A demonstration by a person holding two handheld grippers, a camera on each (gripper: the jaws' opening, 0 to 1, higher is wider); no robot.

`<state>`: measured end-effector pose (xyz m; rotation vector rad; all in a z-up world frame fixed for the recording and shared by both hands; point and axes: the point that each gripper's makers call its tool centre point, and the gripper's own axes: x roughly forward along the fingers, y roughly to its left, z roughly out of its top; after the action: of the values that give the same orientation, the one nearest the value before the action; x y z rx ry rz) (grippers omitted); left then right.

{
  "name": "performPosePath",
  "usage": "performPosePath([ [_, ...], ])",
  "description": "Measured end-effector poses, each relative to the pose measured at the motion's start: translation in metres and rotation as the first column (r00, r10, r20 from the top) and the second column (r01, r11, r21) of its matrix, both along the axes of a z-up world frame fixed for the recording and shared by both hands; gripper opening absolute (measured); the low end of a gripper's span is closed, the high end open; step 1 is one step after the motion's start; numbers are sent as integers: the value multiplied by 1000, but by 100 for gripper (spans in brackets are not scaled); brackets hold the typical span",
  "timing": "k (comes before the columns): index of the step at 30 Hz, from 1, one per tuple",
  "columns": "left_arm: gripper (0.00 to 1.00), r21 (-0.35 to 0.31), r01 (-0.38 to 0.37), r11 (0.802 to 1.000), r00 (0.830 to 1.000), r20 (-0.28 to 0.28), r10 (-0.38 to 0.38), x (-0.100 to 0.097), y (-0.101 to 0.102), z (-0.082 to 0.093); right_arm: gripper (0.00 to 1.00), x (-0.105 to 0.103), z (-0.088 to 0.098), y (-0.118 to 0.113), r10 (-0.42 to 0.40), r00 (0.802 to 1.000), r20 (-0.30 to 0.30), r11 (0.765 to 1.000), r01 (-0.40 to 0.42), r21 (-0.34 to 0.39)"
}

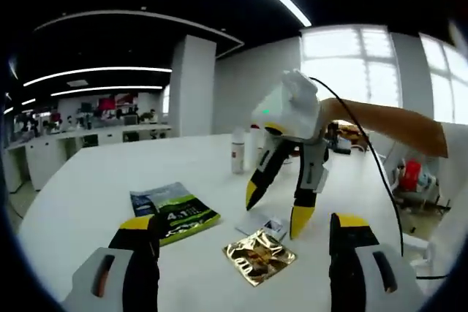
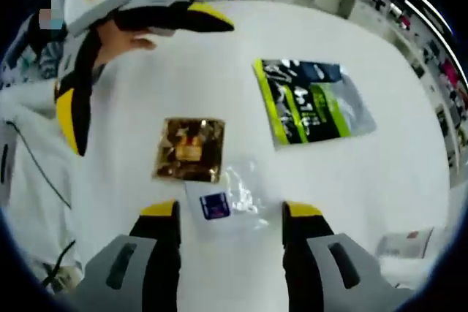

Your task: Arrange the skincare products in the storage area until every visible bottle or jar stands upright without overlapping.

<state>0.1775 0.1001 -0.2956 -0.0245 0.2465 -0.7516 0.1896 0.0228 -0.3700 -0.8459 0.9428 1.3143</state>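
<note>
Skincare items lie flat on the white table (image 1: pixel 88 188). In the left gripper view, left to right: green-and-blue pouch (image 1: pixel 174 212), gold sachet (image 1: pixel 259 255), clear packet (image 1: pixel 265 223), with a white bottle (image 1: pixel 237 150) upright behind. The left gripper (image 1: pixel 245 253) is held wide, empty. The right gripper (image 2: pixel 230 210) is spread wide over the clear packet; a centred, low approach is judged best before closing.

bottle (image 1: pixel 238 150) label too small, far desks (image 1: pixel 88 137) blurred
</note>
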Motion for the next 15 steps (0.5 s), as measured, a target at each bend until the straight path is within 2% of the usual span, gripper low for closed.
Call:
performPosePath([
  [1, 100, -2, -5, 1000, 1000, -1, 5, 1, -1, -3, 51, 15, 5, 0, 6, 999, 45, 1000, -5, -9],
  [5, 99, -1, -4, 1000, 1000, -8, 4, 0, -3, -7, 39, 7, 6, 1, 36, 998, 47, 999, -36, 4],
  [9, 93, 13, -22, 1000, 1000, 20, 22, 0, -3, -6, 39, 9, 7, 0, -16, 999, 52, 1000, 15, 11],
  [12, 92, -8, -36, 999, 999, 31, 37, 0, -1, -1, 38, 18, 17, 2, 24, 984, 178, 999, -32, 44],
  [15, 92, -30, -41, 999, 998, 37, 42, -1, 1, 3, 39, 23, 33, 2, 6, 971, 240, 996, -28, 89],
])
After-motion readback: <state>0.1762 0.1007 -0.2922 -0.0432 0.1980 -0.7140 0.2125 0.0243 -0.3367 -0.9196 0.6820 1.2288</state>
